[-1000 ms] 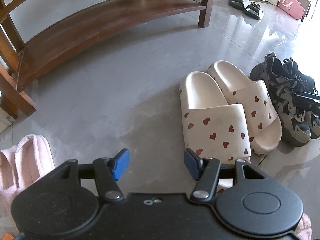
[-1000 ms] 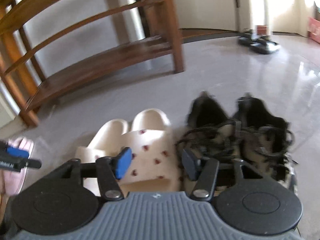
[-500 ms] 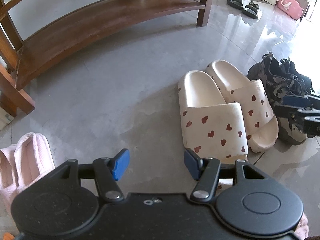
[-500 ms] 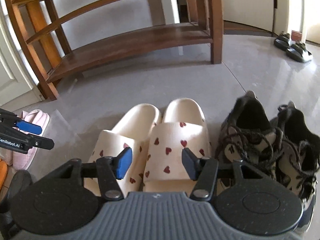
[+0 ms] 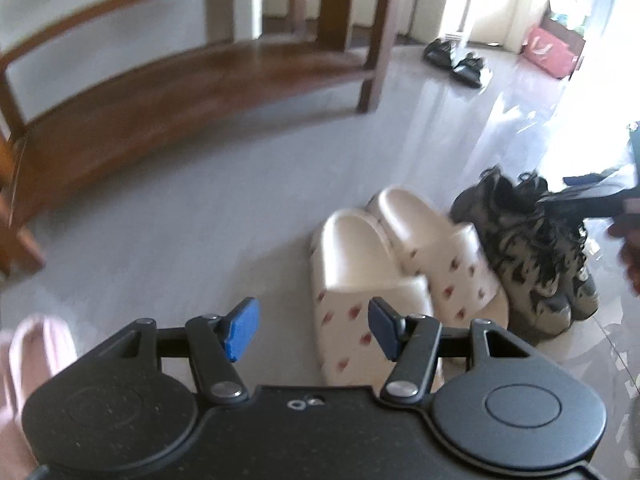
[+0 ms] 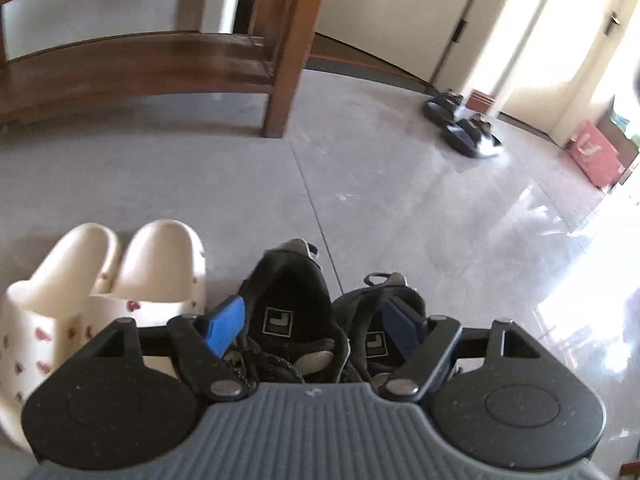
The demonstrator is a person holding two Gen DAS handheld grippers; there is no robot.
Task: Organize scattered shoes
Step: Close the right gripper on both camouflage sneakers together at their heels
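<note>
1. Right wrist view: the right gripper (image 6: 312,326) hangs over the pair of dark lace-up sneakers (image 6: 298,320), its blue pads (image 6: 222,325) well apart and the jaws opening; the collars of both sneakers show in the gap, and no pad presses on either shoe
2. The two sneakers stand side by side on the grey tiled floor (image 6: 380,200), heels away from the camera, a small square label visible on each insole
3. Just left of the sneakers lie the cream heart-print slides (image 6: 100,276), paired and touching each other, the nearer one close against the left sneaker
4. Left wrist view: the left gripper (image 5: 312,328) has its jaws spread wide with nothing between them; only bare floor and the toe end of the nearer slide (image 5: 360,280) lie beyond the gap
5. In this blurred view the slides sit right of centre, with the sneakers (image 5: 532,248) beside them and the right gripper (image 5: 588,200) above those
6. A pink fluffy slipper (image 5: 36,360) lies at the lower left edge, well apart from the other pairs
7. The wooden shoe rack (image 5: 180,88) stands behind, its low shelf bare where visible
8. A pair of black sandals (image 6: 464,124) rests far off near the doorway, with a pink bag (image 6: 596,156) further right
</note>
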